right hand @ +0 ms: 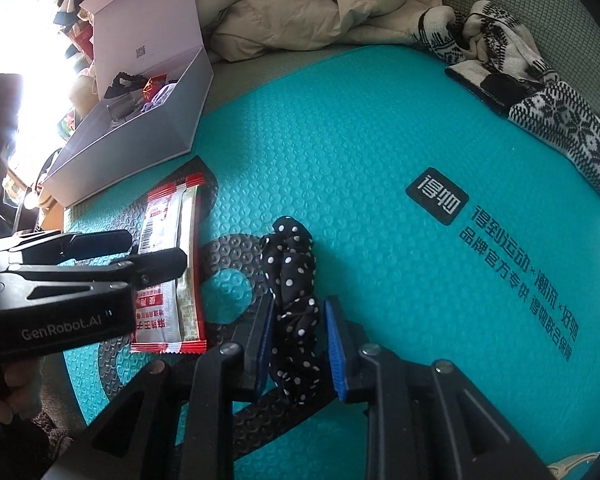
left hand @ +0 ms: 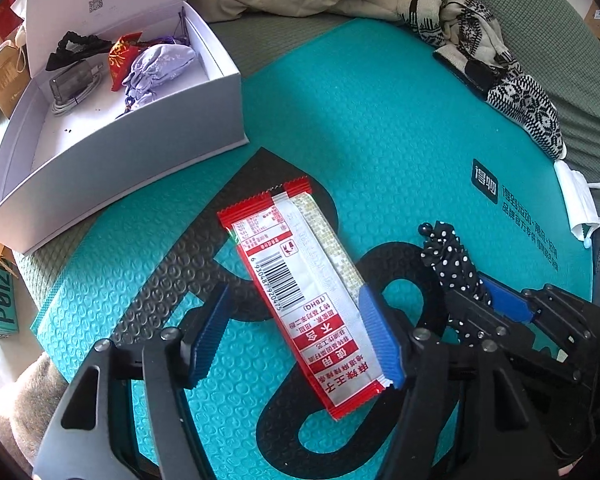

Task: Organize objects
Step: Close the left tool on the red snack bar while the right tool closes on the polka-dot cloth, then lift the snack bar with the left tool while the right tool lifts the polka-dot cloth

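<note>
Now your left gripper [left hand: 296, 332] is standing apart around the snack packet [left hand: 300, 292], your right gripper [right hand: 298, 344] straddling the scrunchie [right hand: 294, 292] unclamped; the slippery packet may be sliding out.

"GenRobot.AI" was printed in pale letters on the black body of the left gripper [right hand: 156, 254]. The red-and-white snack packet [left hand: 306, 292] carried a barcode, Chinese characters and "(TBHQ)". The teal mat [right hand: 380, 140] bore a black square logo beside lines of Chinese text.

Left hand-held gripper [left hand: 296, 336] straddles the snack packet [left hand: 300, 292], jaws spread.
</note>
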`<state>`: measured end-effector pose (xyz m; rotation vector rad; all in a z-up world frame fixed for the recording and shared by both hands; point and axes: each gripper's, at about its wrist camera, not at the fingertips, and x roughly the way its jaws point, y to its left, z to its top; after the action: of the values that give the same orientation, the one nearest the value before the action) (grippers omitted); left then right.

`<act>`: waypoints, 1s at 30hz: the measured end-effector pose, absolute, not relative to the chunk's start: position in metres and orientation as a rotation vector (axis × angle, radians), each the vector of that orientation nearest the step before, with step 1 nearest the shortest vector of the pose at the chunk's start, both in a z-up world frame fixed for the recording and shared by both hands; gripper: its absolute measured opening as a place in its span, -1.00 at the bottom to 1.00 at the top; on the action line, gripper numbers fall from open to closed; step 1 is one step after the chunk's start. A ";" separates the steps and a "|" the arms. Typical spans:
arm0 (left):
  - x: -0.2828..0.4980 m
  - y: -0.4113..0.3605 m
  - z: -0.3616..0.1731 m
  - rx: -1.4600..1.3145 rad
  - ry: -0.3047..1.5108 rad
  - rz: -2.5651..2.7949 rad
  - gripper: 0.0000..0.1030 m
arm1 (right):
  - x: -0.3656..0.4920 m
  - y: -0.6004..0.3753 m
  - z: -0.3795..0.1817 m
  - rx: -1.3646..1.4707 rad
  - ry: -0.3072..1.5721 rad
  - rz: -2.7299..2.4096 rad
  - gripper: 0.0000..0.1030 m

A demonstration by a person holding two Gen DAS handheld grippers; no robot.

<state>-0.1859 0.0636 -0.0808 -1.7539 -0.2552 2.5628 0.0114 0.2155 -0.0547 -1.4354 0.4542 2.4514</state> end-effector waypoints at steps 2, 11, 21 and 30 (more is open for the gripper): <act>-0.189 0.071 -0.085 -1.771 -0.232 2.544 0.33 | 0.011 0.215 -0.055 -1.438 0.445 2.452 -0.54; -0.189 0.094 -0.092 -1.797 -0.077 2.581 0.49 | 0.010 0.214 -0.056 -1.452 0.406 2.444 -0.53; -0.169 0.080 -0.090 -1.778 -0.034 2.572 0.38 | 0.015 0.213 -0.056 -1.458 0.428 2.444 -0.52; -0.147 0.057 -0.084 -1.719 -0.015 2.531 -0.03 | 0.020 0.204 -0.055 -1.457 0.416 2.450 -0.52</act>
<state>-0.1469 0.0573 -0.0841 -1.7190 -0.0146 2.5306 0.0199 0.2041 -0.0547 -1.4573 0.4164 2.4497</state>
